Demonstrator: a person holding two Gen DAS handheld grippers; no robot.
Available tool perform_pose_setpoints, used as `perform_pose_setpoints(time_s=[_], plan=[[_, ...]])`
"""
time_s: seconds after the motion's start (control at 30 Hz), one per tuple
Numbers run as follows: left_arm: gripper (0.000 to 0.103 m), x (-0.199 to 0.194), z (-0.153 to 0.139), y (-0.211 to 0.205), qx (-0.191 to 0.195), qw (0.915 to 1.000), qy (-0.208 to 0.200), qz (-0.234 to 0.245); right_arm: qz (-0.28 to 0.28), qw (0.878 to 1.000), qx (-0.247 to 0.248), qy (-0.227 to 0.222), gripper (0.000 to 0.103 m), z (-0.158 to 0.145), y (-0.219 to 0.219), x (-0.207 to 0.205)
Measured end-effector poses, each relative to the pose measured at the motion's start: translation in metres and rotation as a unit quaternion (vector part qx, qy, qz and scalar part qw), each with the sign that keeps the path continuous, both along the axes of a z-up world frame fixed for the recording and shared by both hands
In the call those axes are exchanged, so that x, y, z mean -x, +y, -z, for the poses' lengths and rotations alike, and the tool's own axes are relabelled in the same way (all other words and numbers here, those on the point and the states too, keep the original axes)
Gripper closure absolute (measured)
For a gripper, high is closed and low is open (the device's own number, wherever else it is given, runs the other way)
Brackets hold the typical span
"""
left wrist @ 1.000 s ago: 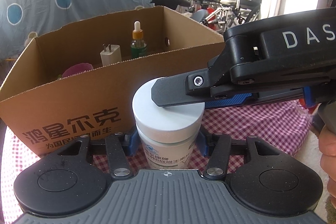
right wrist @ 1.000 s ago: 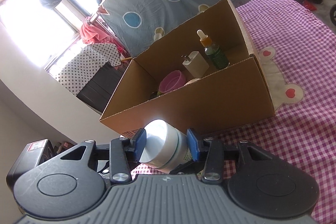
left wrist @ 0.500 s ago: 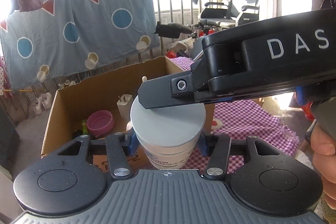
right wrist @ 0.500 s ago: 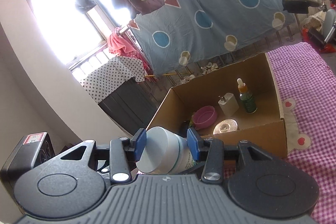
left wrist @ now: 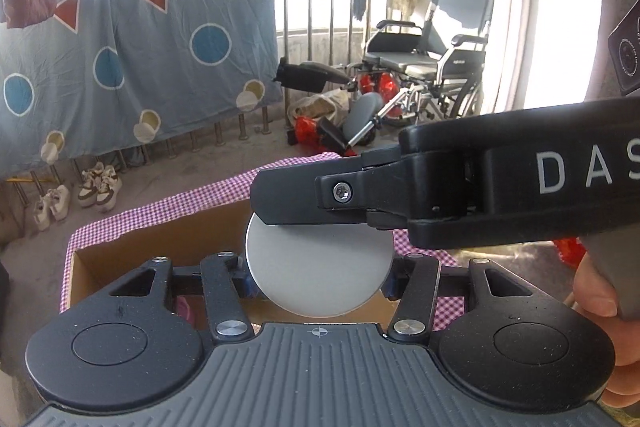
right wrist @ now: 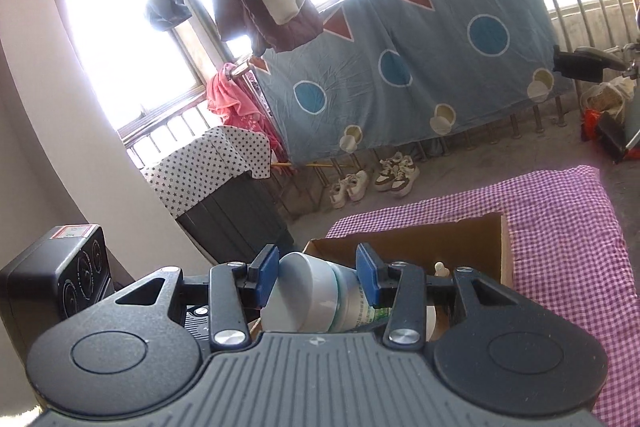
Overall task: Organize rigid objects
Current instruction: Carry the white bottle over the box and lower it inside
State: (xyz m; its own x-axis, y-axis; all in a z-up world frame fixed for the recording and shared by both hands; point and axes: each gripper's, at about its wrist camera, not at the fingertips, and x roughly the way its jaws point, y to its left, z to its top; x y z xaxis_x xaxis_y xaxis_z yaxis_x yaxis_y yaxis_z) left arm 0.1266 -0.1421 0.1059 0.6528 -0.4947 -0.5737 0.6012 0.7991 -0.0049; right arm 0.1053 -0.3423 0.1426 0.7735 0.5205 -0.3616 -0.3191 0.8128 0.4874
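Jar [left wrist: 318, 269] between both tongs, above the box [right wrist: 420, 241].

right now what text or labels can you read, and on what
"DAS", cut off at the frame edge: white letters on the right gripper body.
Jar label: green and white print, too blurred to read.
Red-edged sticker on the black box: too small to read.

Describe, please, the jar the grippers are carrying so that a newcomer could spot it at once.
Start at the cardboard box on the pink checked cloth. Just in front of it, both grippers clamp one round jar. It alone has a broad plain white lid above a label printed in green.
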Motion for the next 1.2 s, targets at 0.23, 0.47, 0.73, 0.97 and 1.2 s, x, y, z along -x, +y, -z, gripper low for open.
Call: perform_pose_setpoints(time_s=[0.23,0.47,0.73,0.97,1.2], plan=[[0.05,-0.043,0.046,-0.019,-0.029,0.9968,0.074,0.002,0.008,0.998,-0.01,0.069,0.057,0.053,-0.023,-0.041],[0.05,-0.059,0.075,-0.029,-0.06,0.9916,0.115,-0.01,0.001,0.994,-0.019,0.11,0.057,0.091,-0.036,-0.065],[0.05,-0.076,0.098,-0.037,-0.086,0.9824,0.165,-0.021,0.015,0.993,-0.012,0.117,0.051,0.103,-0.041,-0.073],[0.046,-0.075,0.1,-0.039,-0.099,0.9831,0.152,-0.025,0.026,0.992,-0.014,0.119,0.05,0.106,-0.049,-0.071],[0.033,-0.065,0.089,-0.031,-0.073,0.9892,0.124,-0.024,0.034,0.993,-0.024,0.112,0.05,0.1,-0.053,-0.064]])
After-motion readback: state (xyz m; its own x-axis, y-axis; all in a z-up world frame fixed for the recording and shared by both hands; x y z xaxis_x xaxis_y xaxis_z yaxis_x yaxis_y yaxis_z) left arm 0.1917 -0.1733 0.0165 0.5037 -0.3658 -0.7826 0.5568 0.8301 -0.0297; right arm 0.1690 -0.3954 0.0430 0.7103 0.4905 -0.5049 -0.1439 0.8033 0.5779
